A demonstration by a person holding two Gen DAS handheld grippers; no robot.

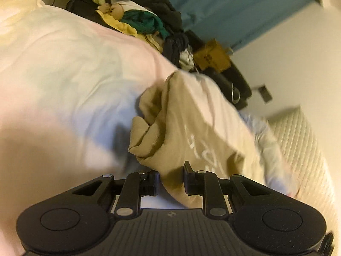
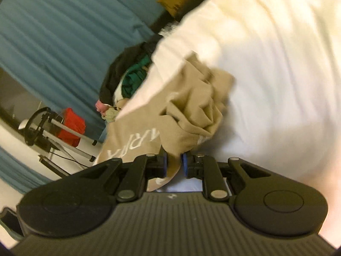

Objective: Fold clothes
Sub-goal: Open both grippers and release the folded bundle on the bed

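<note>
open white bedsheet [image 1: 70, 68] ahead, clothes pile [image 1: 136, 15] crowding its far edge

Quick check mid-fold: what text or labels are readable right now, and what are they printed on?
"ARRA": partial white lettering on the tan garment, right wrist view; its ends are hidden by folds.
White lettering on the tan garment in the left wrist view: too blurred to read.
Dark marks on the brown paper bag: too blurred.

The tan shirt [image 1: 187, 128] is soft matt knit cloth with white printed letters. The white bedsheet [image 1: 70, 68] is smooth cloth. Both grippers look matt black plastic.
</note>
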